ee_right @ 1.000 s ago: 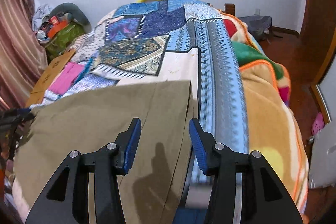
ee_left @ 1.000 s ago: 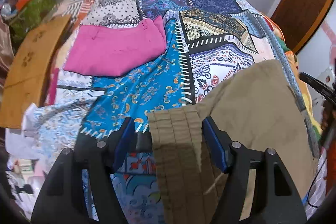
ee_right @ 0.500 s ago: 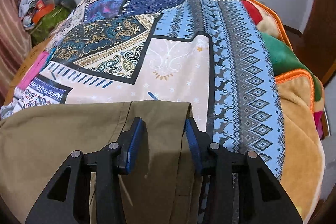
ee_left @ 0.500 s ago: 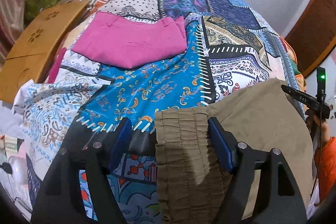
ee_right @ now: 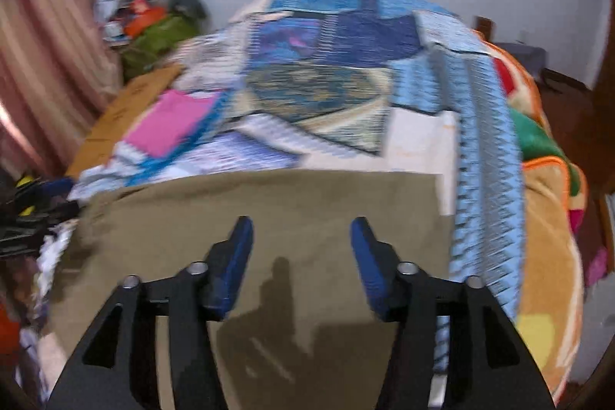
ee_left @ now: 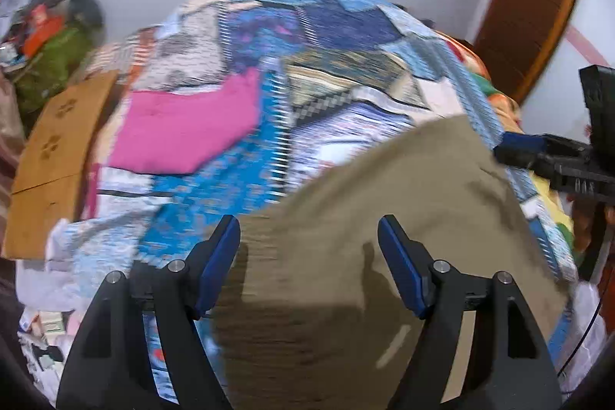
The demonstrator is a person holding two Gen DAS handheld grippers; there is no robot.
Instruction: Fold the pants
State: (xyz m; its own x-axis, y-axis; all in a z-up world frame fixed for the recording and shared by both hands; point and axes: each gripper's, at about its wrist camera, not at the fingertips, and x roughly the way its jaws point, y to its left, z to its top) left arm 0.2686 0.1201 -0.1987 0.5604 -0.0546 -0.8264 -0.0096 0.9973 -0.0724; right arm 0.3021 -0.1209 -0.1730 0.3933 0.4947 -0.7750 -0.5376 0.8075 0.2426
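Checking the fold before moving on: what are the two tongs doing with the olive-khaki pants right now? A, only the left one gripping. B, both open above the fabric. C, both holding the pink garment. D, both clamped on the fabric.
B: the left tongs and right tongs stand wide open over the olive-khaki pants, gripping nothing.

One pair of folded olive-khaki cloth pants (ee_left: 403,218), one folded pink cloth garment (ee_left: 184,133), one patchwork blue quilt (ee_left: 338,25), one tan wooden board (ee_left: 54,148), two black blue-padded grippers.
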